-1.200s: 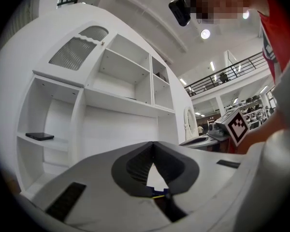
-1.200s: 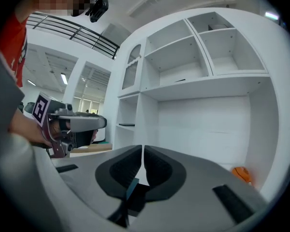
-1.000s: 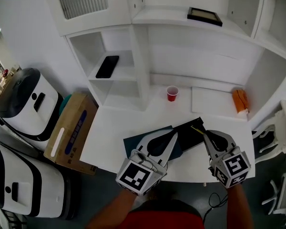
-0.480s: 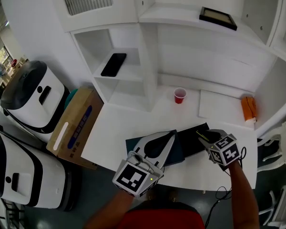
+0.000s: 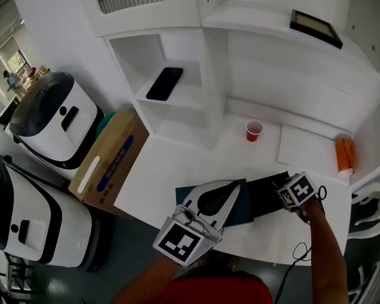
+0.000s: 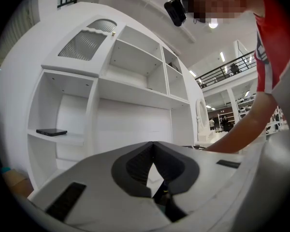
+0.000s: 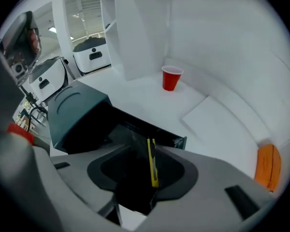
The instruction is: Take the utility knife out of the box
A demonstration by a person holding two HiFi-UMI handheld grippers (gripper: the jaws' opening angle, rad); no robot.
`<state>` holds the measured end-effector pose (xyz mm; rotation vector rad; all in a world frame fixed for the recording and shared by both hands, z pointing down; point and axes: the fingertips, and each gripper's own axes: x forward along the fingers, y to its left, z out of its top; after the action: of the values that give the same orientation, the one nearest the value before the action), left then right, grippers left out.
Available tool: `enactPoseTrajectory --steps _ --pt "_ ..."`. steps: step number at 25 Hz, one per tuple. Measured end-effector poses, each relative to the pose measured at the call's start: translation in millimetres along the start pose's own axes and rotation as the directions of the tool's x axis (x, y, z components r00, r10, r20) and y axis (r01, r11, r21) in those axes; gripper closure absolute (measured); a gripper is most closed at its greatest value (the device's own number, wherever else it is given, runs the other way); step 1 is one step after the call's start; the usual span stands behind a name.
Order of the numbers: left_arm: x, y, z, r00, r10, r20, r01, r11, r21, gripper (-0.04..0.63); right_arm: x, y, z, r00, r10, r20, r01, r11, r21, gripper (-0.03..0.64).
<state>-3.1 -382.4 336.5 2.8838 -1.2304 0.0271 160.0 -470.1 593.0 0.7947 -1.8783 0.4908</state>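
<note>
Knife lies in box: slim, prob. light, stiff, slick plastic, so pinch mid-body. R hand-held gripper above box, jaws opening wide w/ knife between, not touching. L hand-held gripper closed, left of box.

My right gripper is opening its fingers, the yellow utility knife between them inside the dark box.

Utility knife lying inside the open box near the front of the table, lid just beside it on the left, cup behind it, phone on a shelf further left, carton on the floor beside the table
</note>
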Motion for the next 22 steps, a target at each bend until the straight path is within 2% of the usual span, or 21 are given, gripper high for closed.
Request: enactPoseTrajectory --steps 8,11,12,13,14,22 --pt "6.0 10.0 -3.7 1.0 0.003 -0.006 -0.003 1.0 -0.015 0.586 25.2 -5.7 -6.9 0.992 0.034 -0.119 -0.031 0.999 0.025 0.434" --pt "7.6 14.3 -4.8 1.0 0.006 -0.008 -0.006 1.0 -0.02 0.586 30.6 -5.7 -9.5 0.984 0.027 -0.174 -0.028 1.0 -0.001 0.434" --pt "8.0 15.4 -5.0 1.0 0.007 -0.009 -0.007 1.0 -0.019 0.586 31.6 -6.2 -10.1 0.982 0.021 -0.188 -0.023 1.0 -0.012 0.442" --pt "8.3 16.3 -5.6 1.0 0.006 -0.009 -0.006 1.0 -0.019 0.586 32.3 -6.9 -10.7 0.98 0.014 -0.2 -0.018 1.0 -0.022 0.497" --pt "8.8 17.1 -6.5 1.0 0.006 -0.011 -0.006 1.0 -0.02 0.586 32.6 -7.5 -11.2 0.978 0.008 -0.208 -0.015 0.999 -0.03 0.522" --pt "13.5 19.6 -11.8 1.0 -0.005 -0.018 0.004 0.999 -0.033 0.586 33.0 -4.4 -11.5 0.977 0.001 -0.211 -0.019 0.996 -0.085 0.541"
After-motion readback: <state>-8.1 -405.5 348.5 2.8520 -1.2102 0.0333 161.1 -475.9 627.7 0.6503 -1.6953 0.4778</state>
